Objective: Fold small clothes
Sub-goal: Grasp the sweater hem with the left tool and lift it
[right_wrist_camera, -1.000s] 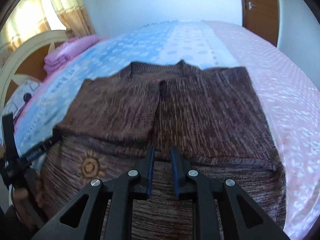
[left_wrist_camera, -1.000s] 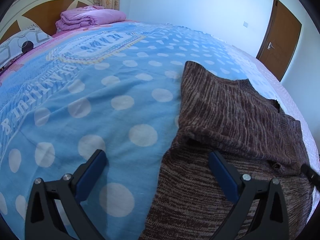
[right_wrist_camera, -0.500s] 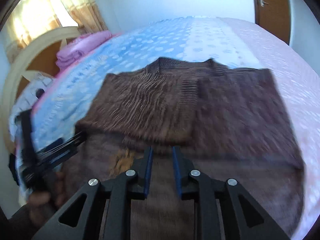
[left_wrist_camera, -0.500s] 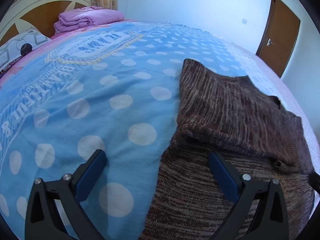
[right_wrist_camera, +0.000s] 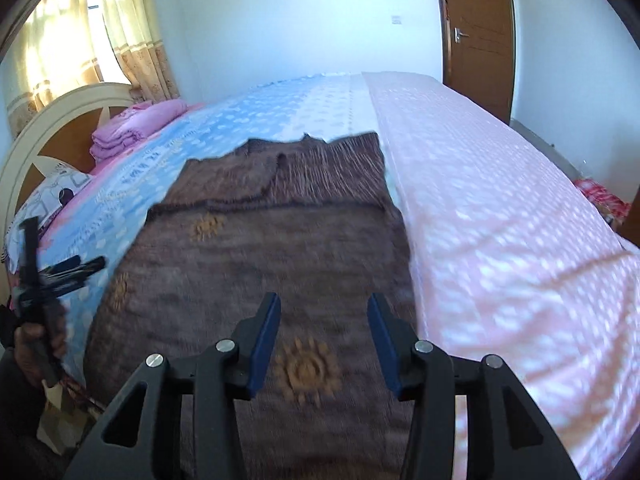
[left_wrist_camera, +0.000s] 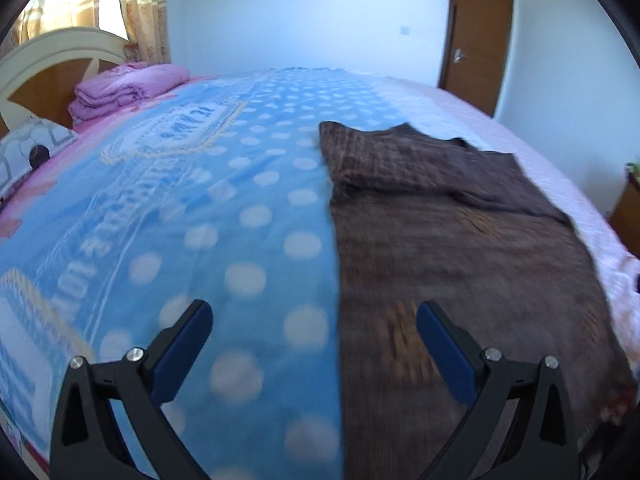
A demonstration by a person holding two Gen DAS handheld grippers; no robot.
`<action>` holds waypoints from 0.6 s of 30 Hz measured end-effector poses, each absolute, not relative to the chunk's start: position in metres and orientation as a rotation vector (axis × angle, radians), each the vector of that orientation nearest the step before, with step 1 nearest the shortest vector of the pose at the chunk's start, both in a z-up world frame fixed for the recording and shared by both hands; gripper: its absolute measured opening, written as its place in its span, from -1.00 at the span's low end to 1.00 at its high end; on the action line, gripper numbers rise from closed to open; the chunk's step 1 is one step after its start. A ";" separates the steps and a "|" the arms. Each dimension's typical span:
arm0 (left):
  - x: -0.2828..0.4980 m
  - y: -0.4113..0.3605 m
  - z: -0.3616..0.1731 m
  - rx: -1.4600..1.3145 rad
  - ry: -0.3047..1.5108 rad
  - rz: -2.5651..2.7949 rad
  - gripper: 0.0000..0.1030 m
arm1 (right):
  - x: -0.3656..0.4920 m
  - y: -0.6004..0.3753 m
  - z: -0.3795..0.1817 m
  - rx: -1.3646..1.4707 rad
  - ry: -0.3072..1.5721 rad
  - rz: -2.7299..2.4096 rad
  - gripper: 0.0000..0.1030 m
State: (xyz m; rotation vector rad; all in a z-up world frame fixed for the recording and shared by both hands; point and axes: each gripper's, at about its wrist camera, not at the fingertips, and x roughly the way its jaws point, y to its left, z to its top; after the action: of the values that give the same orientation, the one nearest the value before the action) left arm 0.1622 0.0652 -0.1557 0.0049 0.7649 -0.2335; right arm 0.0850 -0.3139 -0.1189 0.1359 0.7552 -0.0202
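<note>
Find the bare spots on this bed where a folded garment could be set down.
Blue dotted blanket, between the brown sweater and the pillow: bare. Pink cover, between sweater and door-side edge: bare. Crowded at the headboard, where the purple folded stack and pillow sit.

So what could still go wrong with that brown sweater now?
1. The folded top part of the brown sweater lies loosely with a rumpled edge; it may slip open.
2. The right gripper has its jaws opening with nothing between them, and the left gripper is open too, so a poor re-grab could catch only one layer.
3. The sweater reaches the bed's near edge; its hem may slide off.
</note>
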 end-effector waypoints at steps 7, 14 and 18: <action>0.102 0.080 -0.152 0.013 0.788 -0.460 1.00 | 0.045 -0.320 -0.106 0.133 0.725 -0.028 -0.09; 0.061 0.070 -0.180 0.030 0.874 -0.571 0.94 | 0.018 -0.318 -0.097 0.092 0.729 -0.039 -0.09; 0.049 0.064 -0.199 0.032 0.926 -0.597 0.73 | 0.007 -0.320 -0.103 0.059 0.777 -0.083 -0.09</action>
State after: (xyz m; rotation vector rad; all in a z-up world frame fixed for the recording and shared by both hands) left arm 0.0486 0.0638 -0.1988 0.0319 0.9256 -0.5965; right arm 0.0071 -0.3197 -0.1031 0.0587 0.7766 -0.0835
